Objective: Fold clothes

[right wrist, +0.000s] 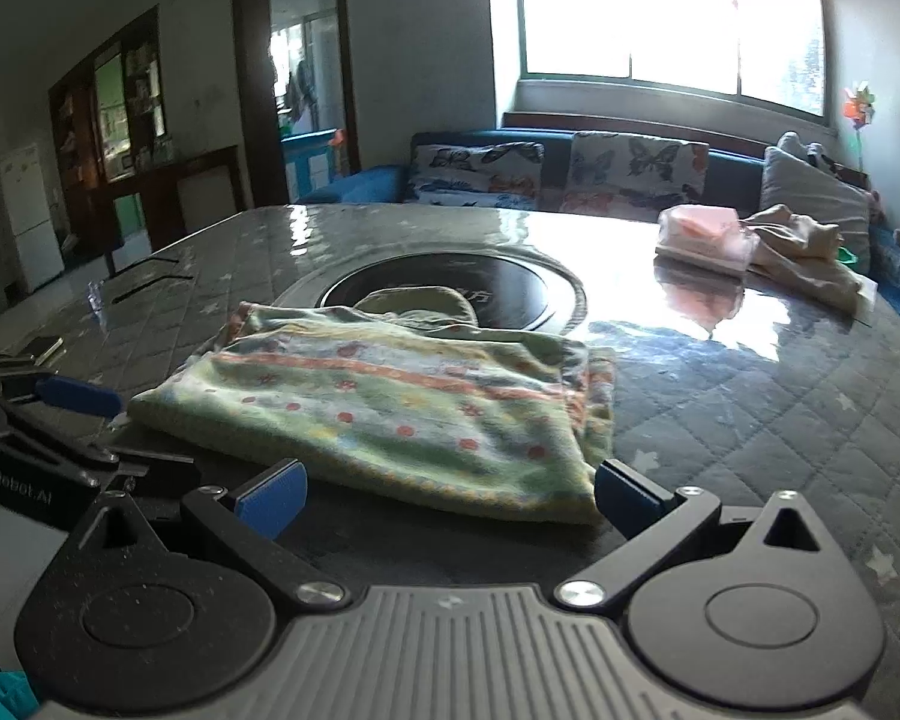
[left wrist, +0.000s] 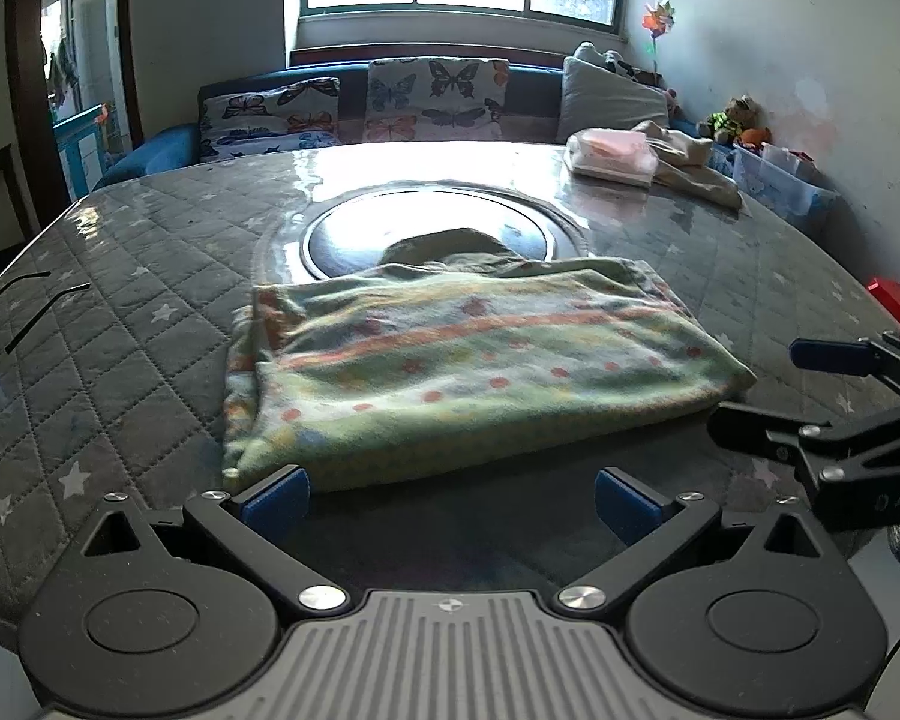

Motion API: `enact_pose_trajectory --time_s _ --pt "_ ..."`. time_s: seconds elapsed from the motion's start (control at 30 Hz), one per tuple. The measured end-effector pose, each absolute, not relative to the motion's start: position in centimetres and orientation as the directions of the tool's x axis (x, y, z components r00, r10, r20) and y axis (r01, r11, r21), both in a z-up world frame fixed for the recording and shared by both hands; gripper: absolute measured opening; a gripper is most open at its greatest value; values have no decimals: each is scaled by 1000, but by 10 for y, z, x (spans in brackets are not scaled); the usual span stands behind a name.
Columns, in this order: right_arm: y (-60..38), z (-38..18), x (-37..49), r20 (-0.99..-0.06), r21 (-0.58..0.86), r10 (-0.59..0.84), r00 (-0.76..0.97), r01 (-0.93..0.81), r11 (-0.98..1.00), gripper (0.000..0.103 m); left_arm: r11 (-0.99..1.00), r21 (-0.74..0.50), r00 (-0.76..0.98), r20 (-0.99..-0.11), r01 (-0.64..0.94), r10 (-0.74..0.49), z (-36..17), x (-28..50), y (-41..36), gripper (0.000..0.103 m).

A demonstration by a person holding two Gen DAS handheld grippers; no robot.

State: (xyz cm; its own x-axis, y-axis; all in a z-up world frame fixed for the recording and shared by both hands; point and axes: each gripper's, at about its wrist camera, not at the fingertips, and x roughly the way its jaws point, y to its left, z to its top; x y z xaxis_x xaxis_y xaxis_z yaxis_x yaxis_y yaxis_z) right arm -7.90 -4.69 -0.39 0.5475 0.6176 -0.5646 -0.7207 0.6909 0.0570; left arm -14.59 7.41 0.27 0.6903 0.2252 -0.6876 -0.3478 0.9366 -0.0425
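A green garment (left wrist: pixel 462 360) with orange stripes and red dots lies folded into a rough rectangle on the quilted grey table (left wrist: pixel 120 324). Its far edge overlaps the round dark inset (left wrist: pixel 354 234) in the table's middle. My left gripper (left wrist: pixel 450 501) is open just short of the garment's near edge, nothing between its blue pads. My right gripper (right wrist: pixel 450 495) is open too, at the near right corner of the garment (right wrist: pixel 402 408), holding nothing. Each gripper shows in the other's view: the right gripper (left wrist: pixel 774 396) at the right edge, the left gripper (right wrist: pixel 96 420) at the left edge.
A clear packet with pink contents (left wrist: pixel 612 156) and a crumpled beige cloth (left wrist: pixel 690 165) lie at the table's far right. A sofa with butterfly cushions (left wrist: pixel 438 99) stands behind the table under a window. Plastic storage boxes (left wrist: pixel 780 180) sit at the right wall.
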Motion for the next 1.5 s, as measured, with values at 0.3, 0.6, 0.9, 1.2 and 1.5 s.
enact_pose_trajectory --time_s 0.3,0.6,0.9,1.2,1.5 --pt "3 2 -77 -582 1 672 458 -826 563 103 875 -88 655 -699 -477 287 1 -149 145 103" --pt "87 -2 -97 -637 -95 705 311 -940 328 92 808 -146 622 -720 -571 309 -5 -150 211 97" --pt "151 -21 -122 -688 -169 692 216 -976 136 56 770 -276 652 -724 -574 226 -5 -152 240 94" --pt "138 -4 -101 -632 -20 753 183 -975 220 16 671 -434 686 -711 -602 156 -2 -144 245 101" --pt "98 19 -70 -535 137 833 139 -959 248 13 495 -657 725 -685 -568 -76 -20 -119 248 100"
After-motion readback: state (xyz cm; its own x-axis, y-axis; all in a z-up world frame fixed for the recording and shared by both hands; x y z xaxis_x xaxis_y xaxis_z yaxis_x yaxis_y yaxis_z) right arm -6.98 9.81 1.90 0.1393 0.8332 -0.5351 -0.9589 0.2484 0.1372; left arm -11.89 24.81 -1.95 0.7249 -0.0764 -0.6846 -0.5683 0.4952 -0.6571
